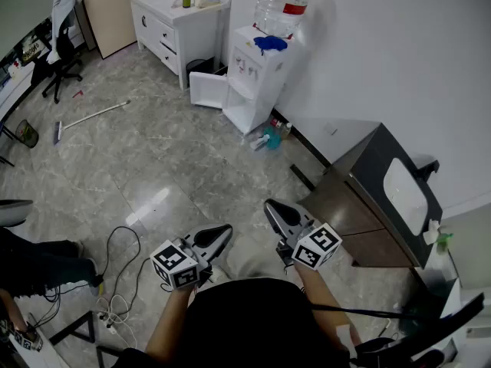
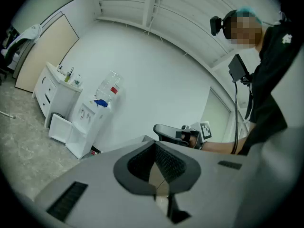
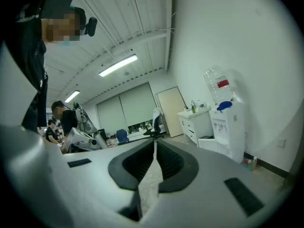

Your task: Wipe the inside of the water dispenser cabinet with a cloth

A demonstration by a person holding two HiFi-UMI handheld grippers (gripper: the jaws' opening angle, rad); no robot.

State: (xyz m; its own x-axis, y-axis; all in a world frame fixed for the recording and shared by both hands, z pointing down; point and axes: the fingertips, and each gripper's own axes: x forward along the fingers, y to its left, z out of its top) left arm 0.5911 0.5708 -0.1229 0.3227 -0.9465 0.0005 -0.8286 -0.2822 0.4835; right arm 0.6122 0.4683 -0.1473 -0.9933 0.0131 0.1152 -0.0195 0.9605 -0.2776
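Across the floor (image 1: 169,159), the water dispenser (image 1: 259,83) hides its cabinet interior; left gripper (image 1: 225,231) and right gripper (image 1: 270,205) fingers together, empty.

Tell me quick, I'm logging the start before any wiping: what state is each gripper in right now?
Left gripper: jaws closed, nothing between them.
Right gripper: jaws closed, nothing between them.

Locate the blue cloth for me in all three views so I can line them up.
Head view: the blue cloth is upper centre, on top of the water dispenser.
Left gripper view: the cloth is left of centre, against the white wall.
Right gripper view: the cloth is at the right, mid-height.
Shared landmark: the water bottle on the dispenser, beside the cloth.
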